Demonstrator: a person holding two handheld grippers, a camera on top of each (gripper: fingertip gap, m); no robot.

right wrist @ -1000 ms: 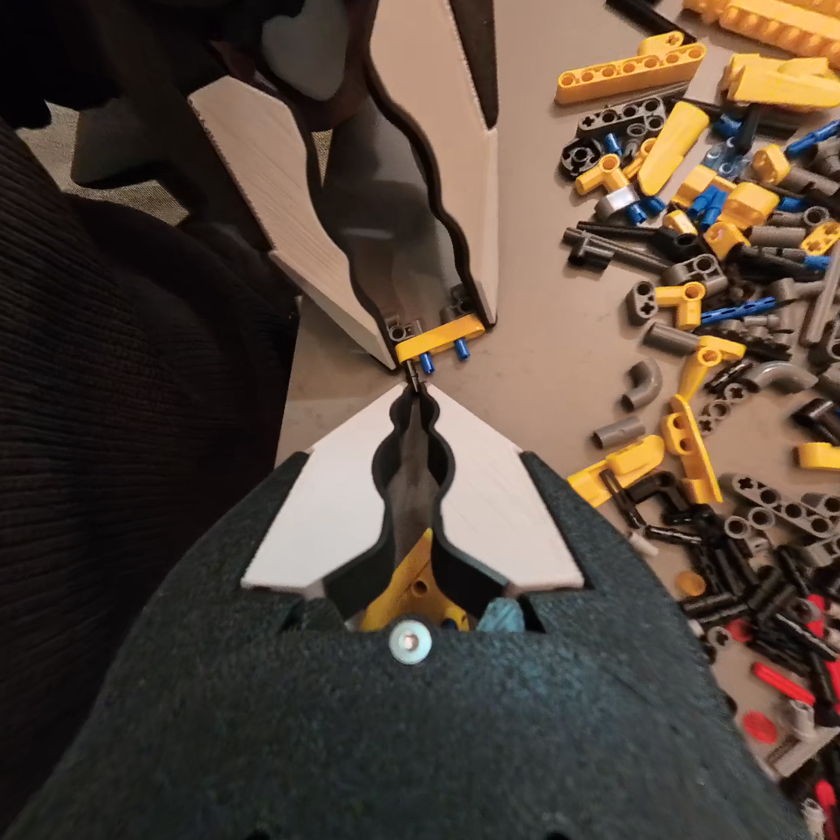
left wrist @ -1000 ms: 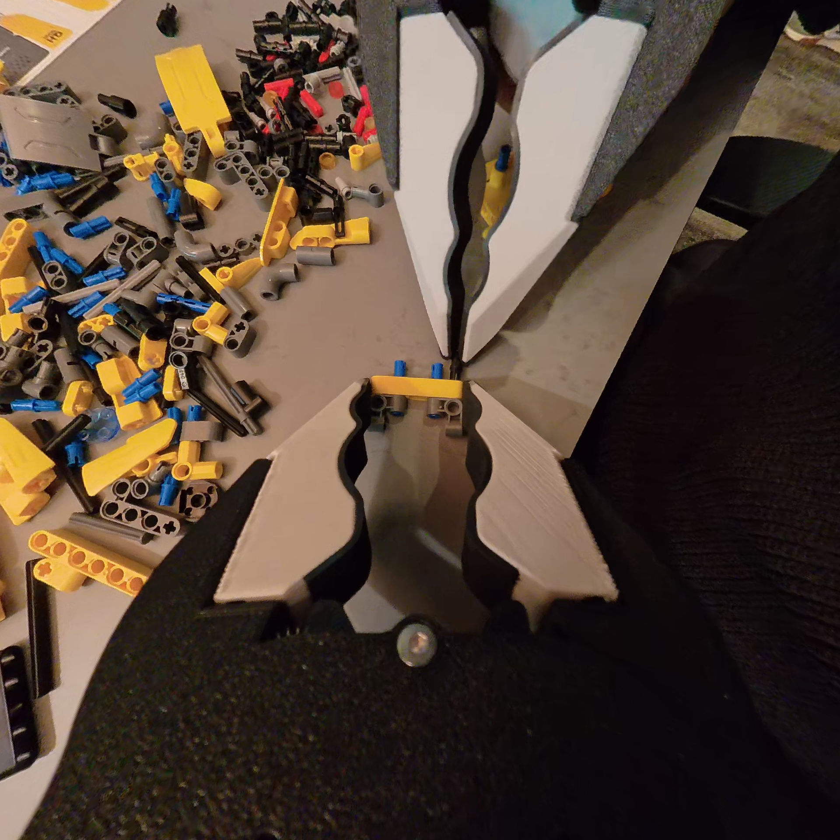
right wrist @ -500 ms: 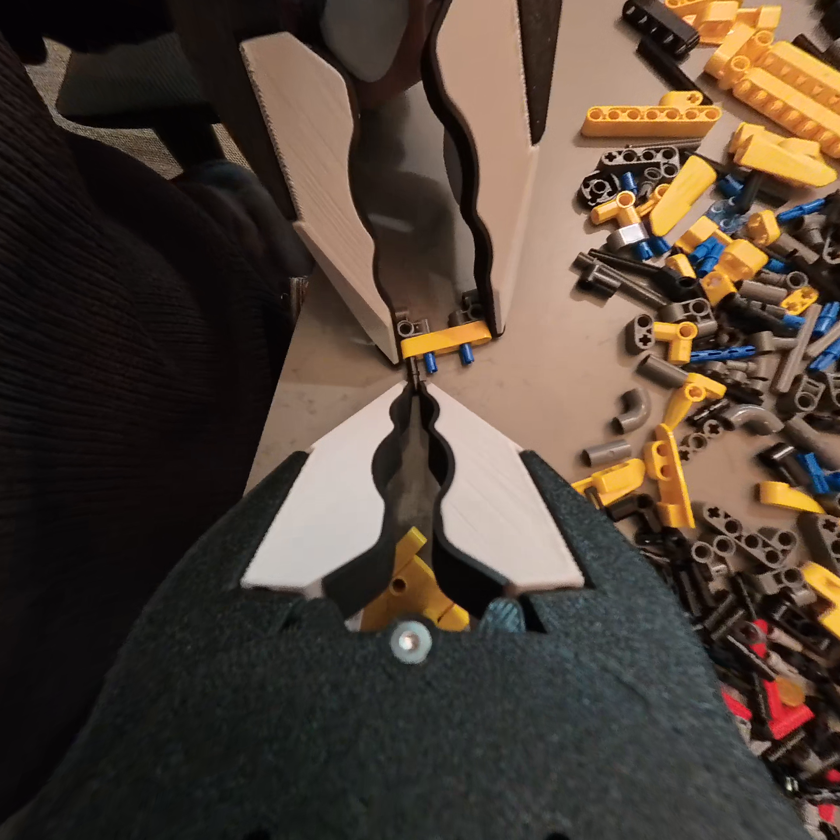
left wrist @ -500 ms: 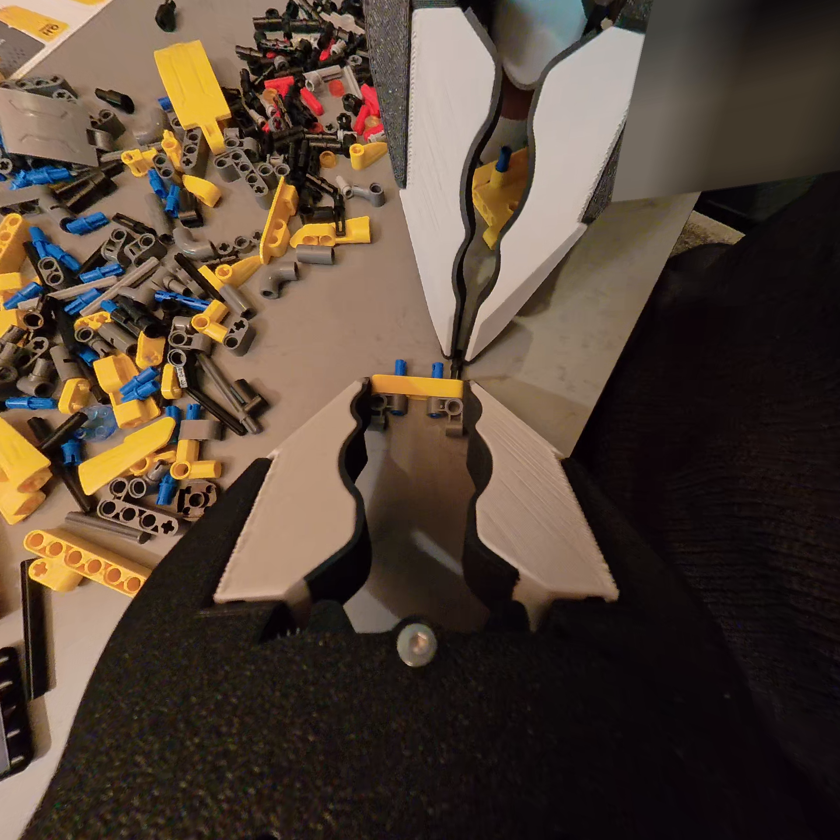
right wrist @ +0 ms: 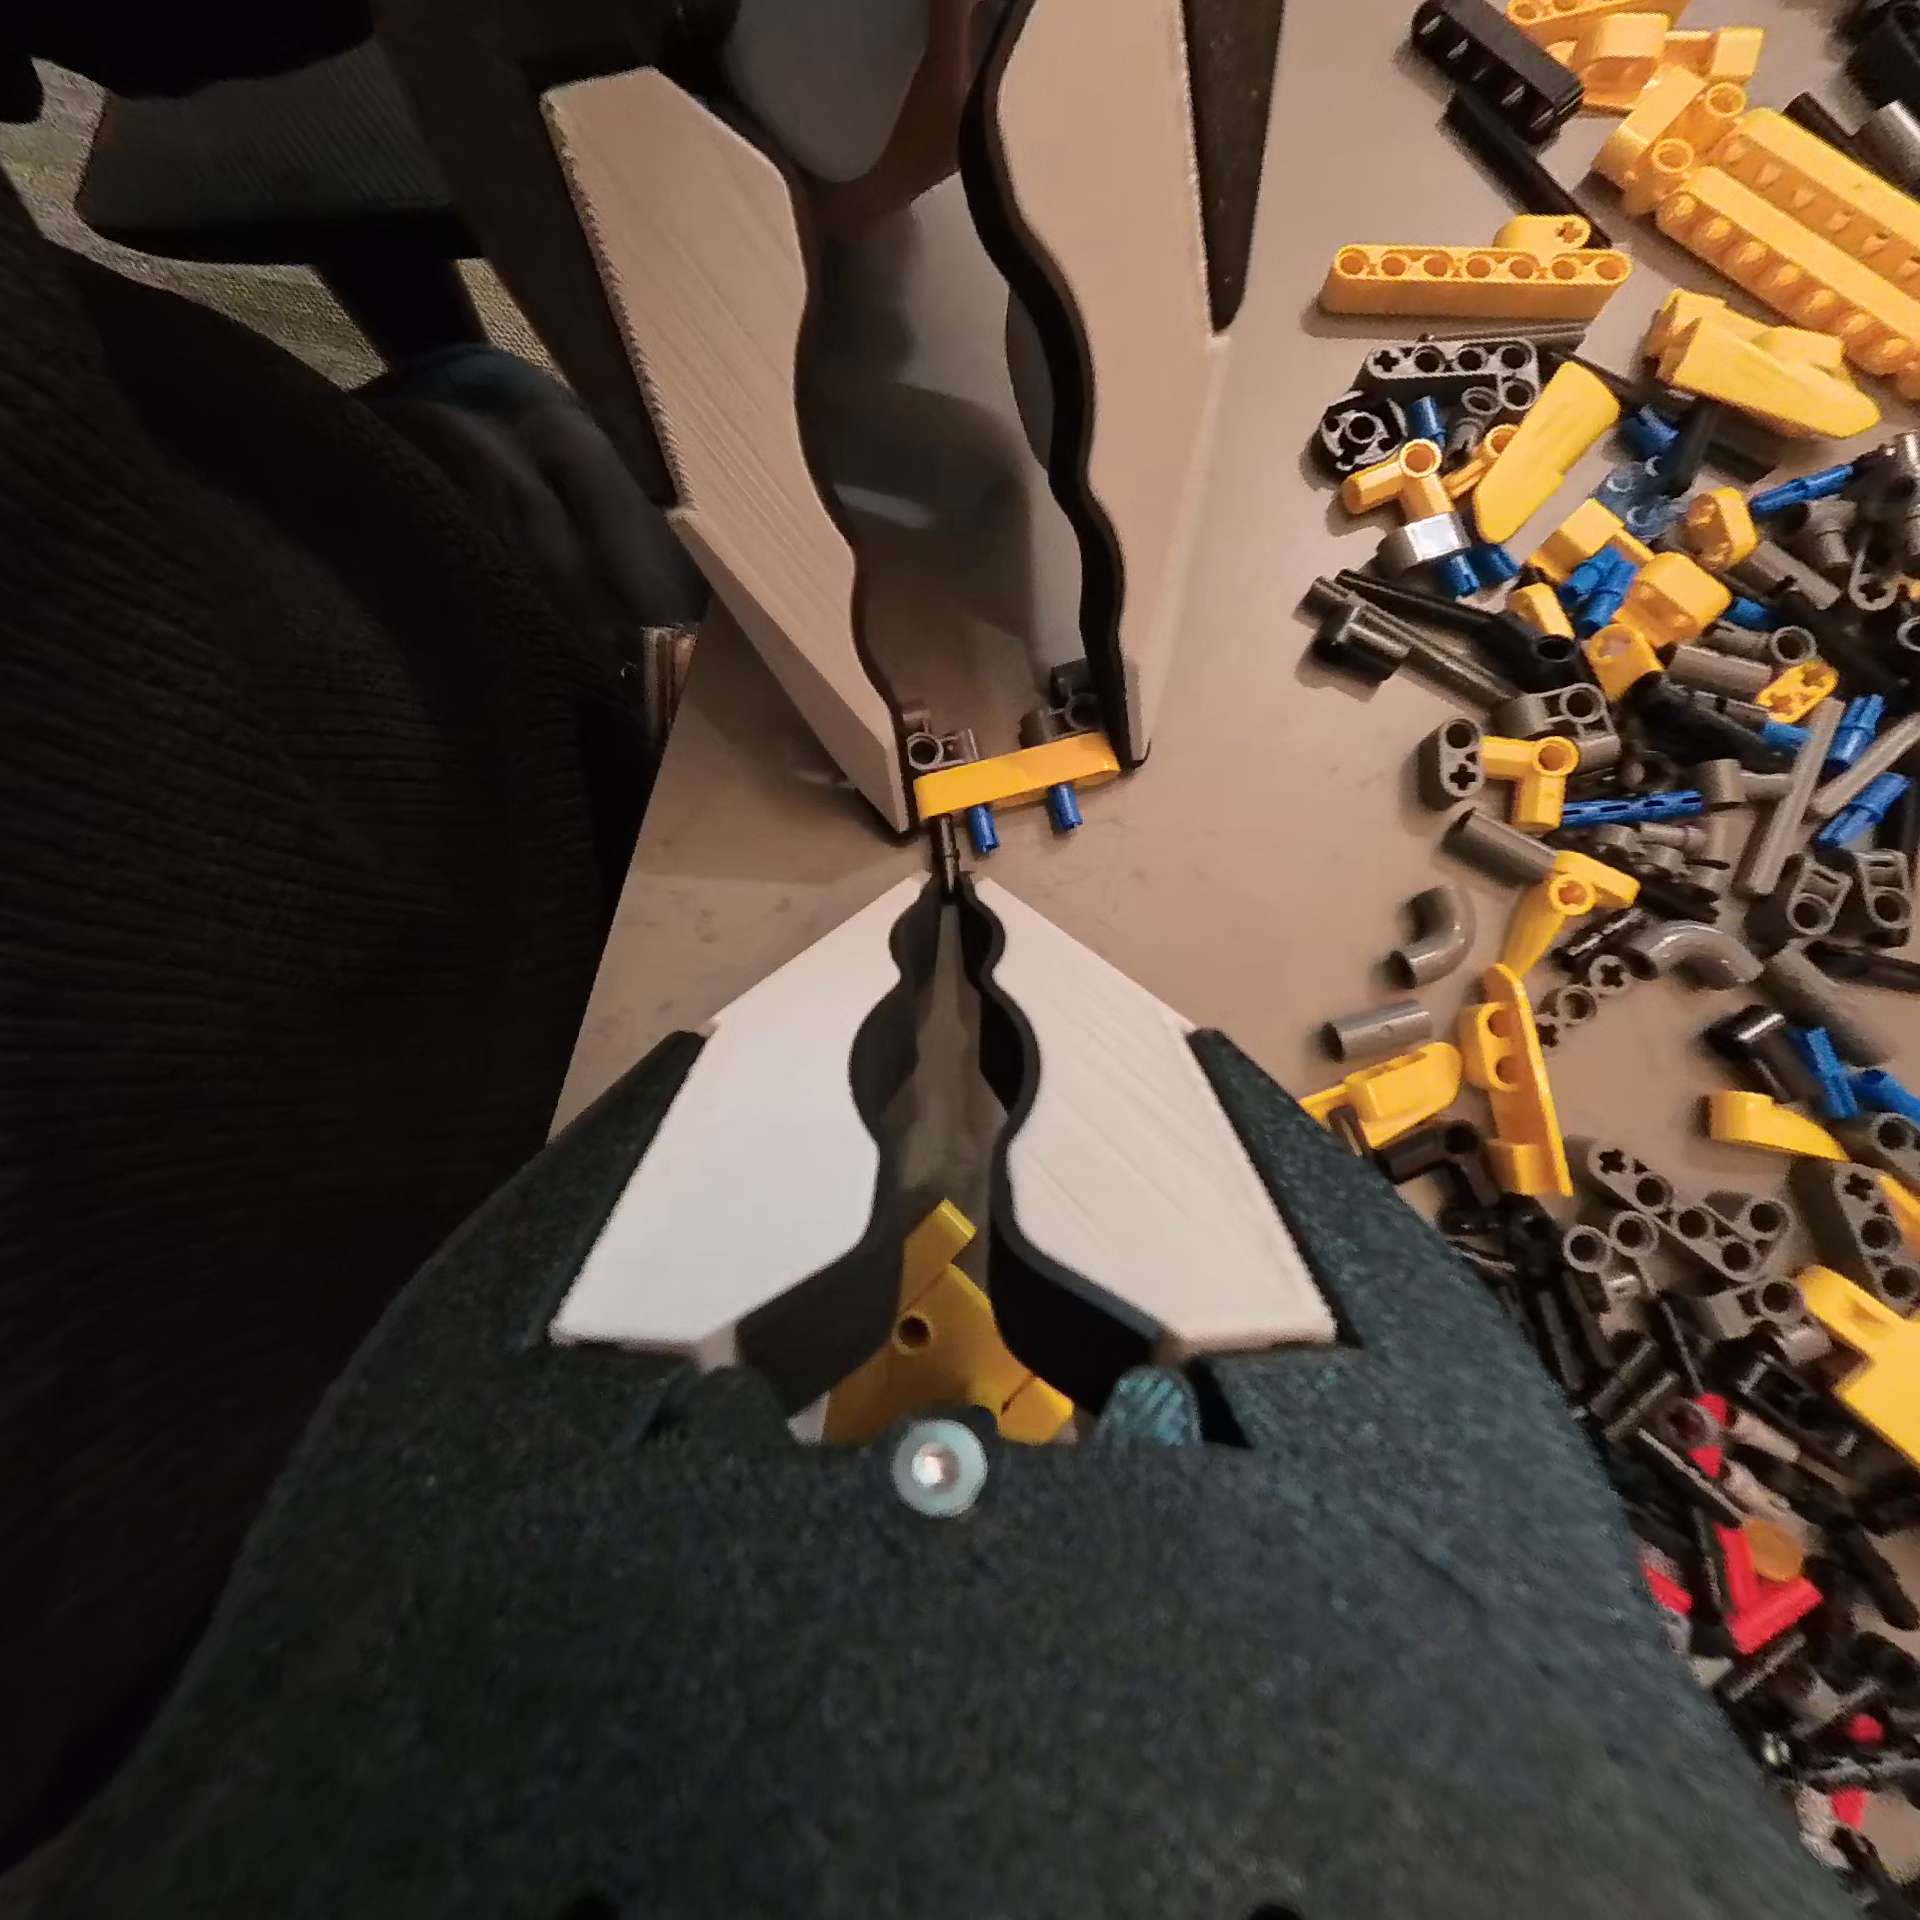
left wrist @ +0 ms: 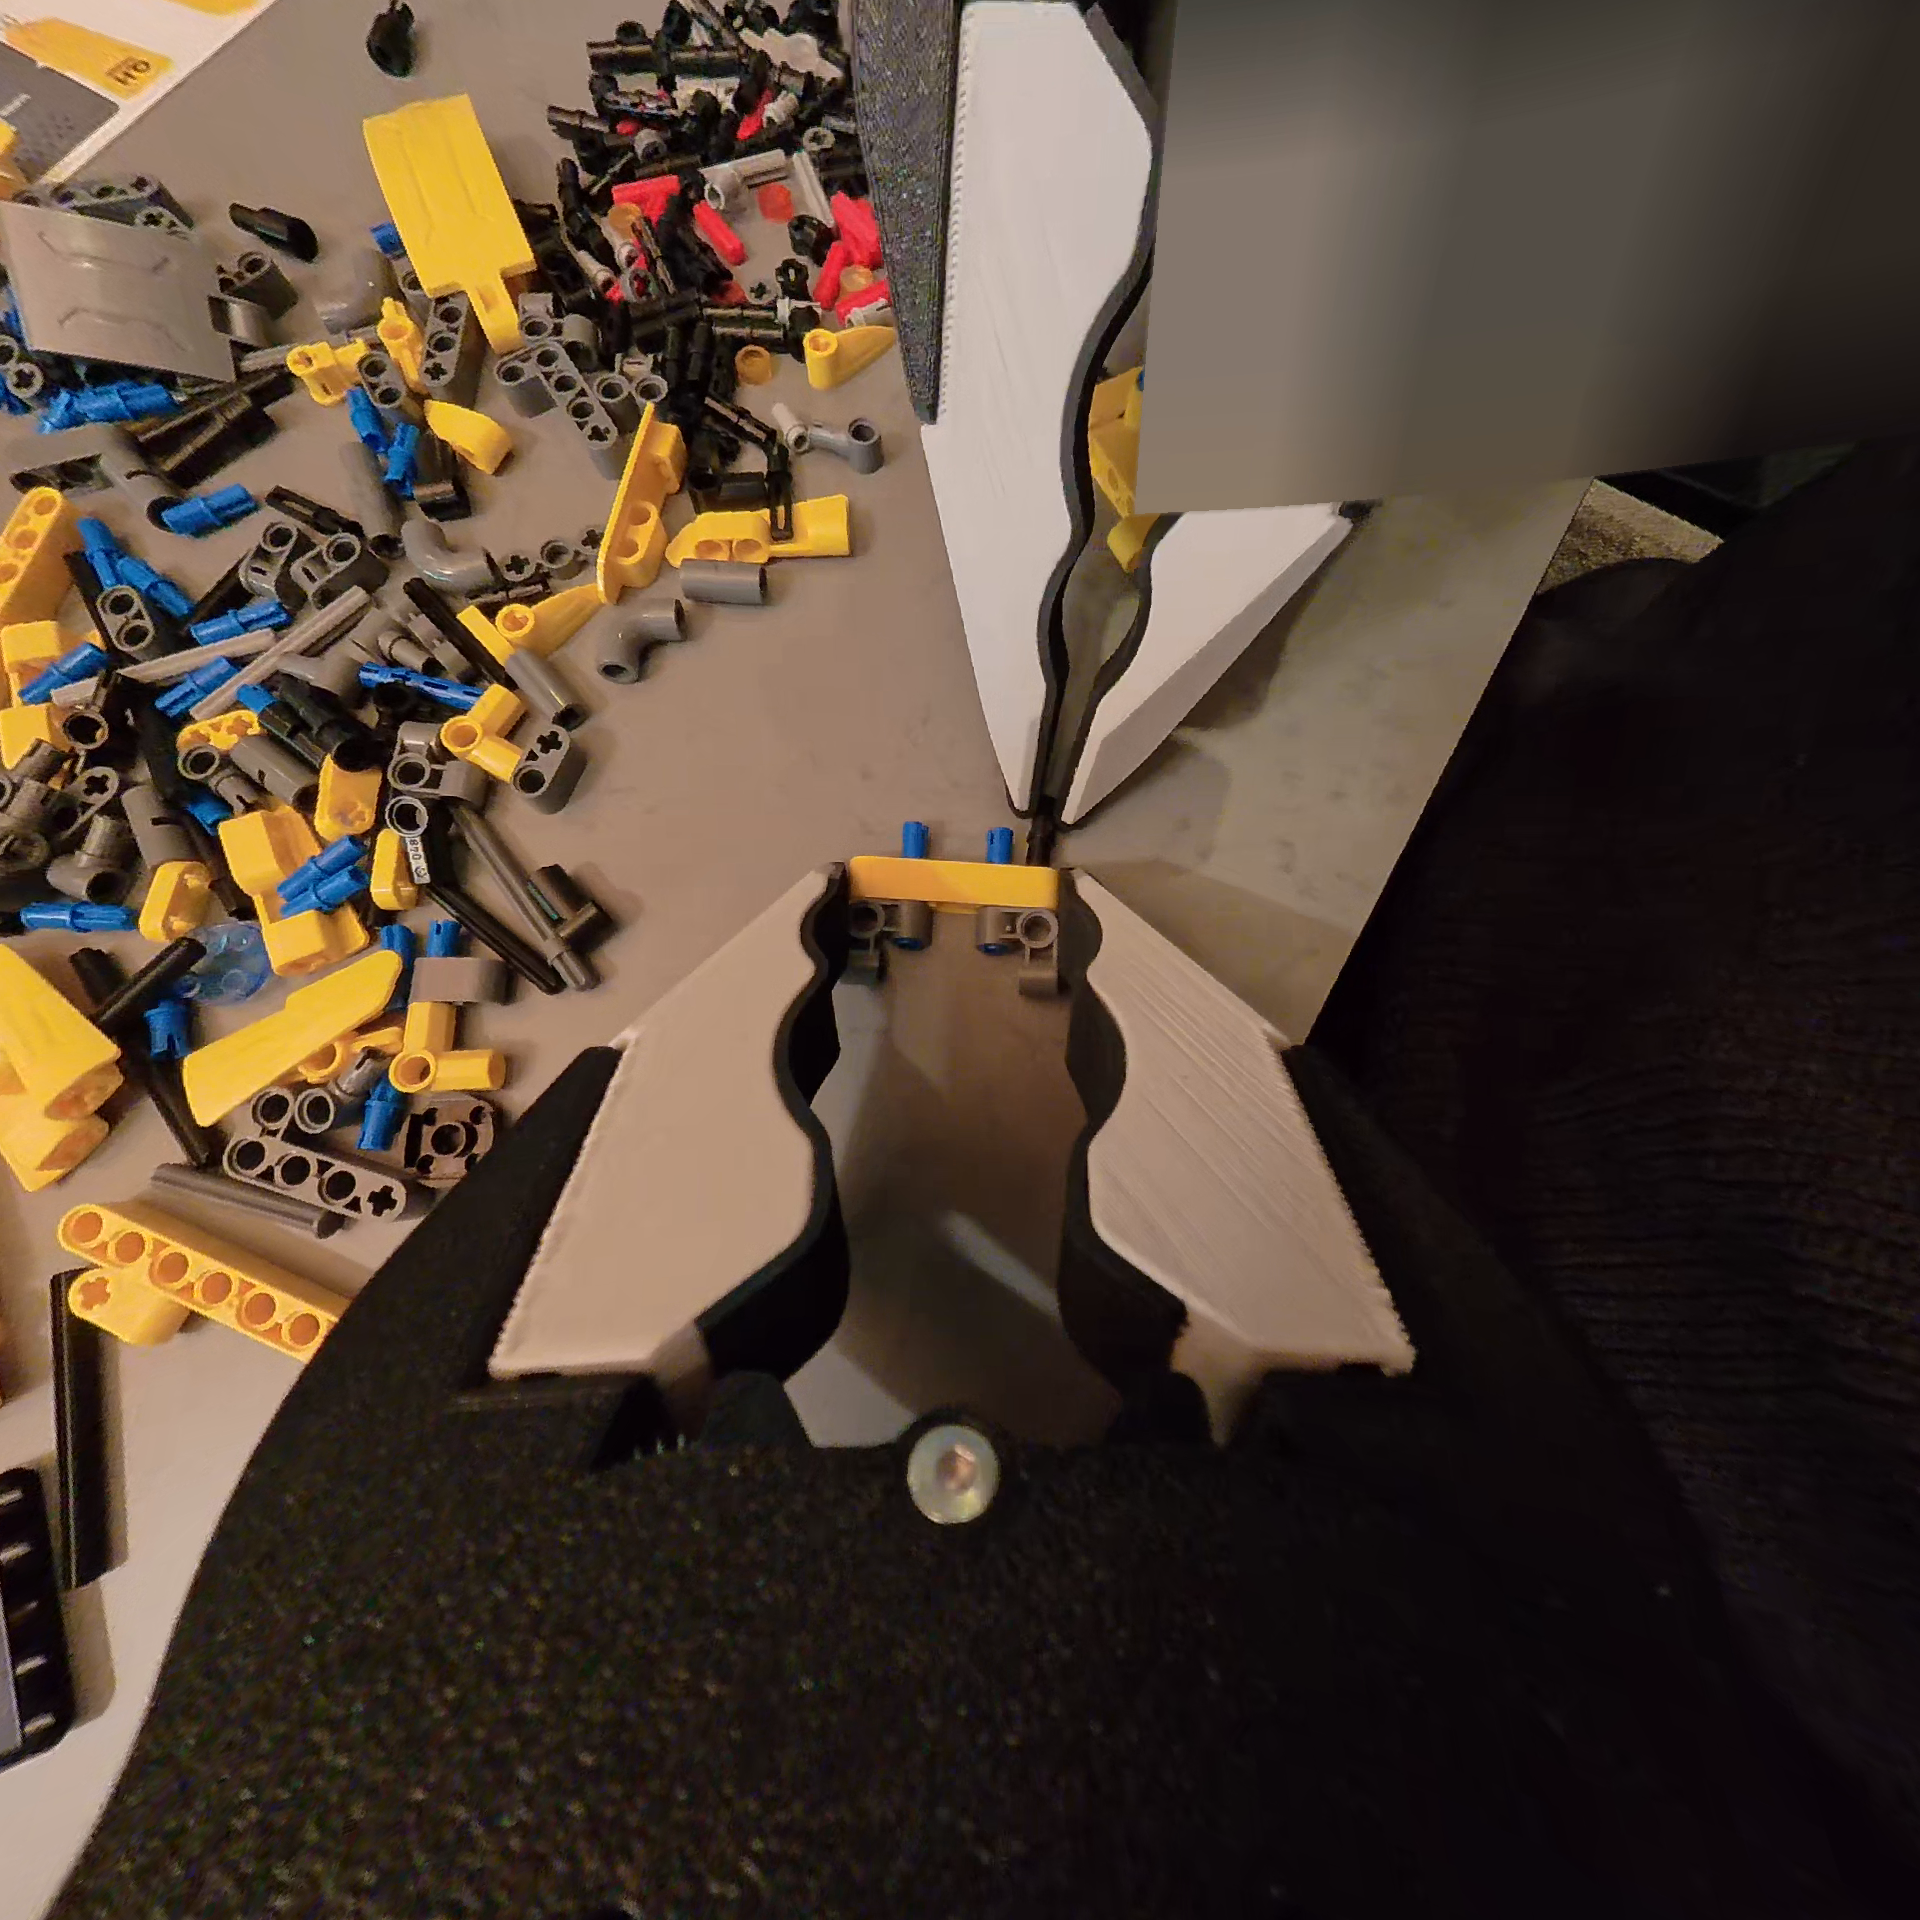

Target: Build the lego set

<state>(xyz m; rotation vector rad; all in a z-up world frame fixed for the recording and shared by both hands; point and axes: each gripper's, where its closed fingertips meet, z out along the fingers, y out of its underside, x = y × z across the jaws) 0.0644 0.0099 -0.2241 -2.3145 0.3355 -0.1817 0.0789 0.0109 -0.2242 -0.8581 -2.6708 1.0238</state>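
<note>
Our left gripper point(left wrist: 954, 902) still clamps the yellow beam point(left wrist: 953, 883); our right gripper point(right wrist: 948, 883) still pinches a black pin point(right wrist: 945, 844) against the beam's end, both barely shifted.

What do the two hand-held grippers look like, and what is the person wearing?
Each hand-held gripper, left and right, has a rough, speckled black body with a silver screw at its centre and two pale, ridged, wedge-shaped fingers lined with wavy black pads. No cables show. The person wears a dark ribbed knit garment.
</note>
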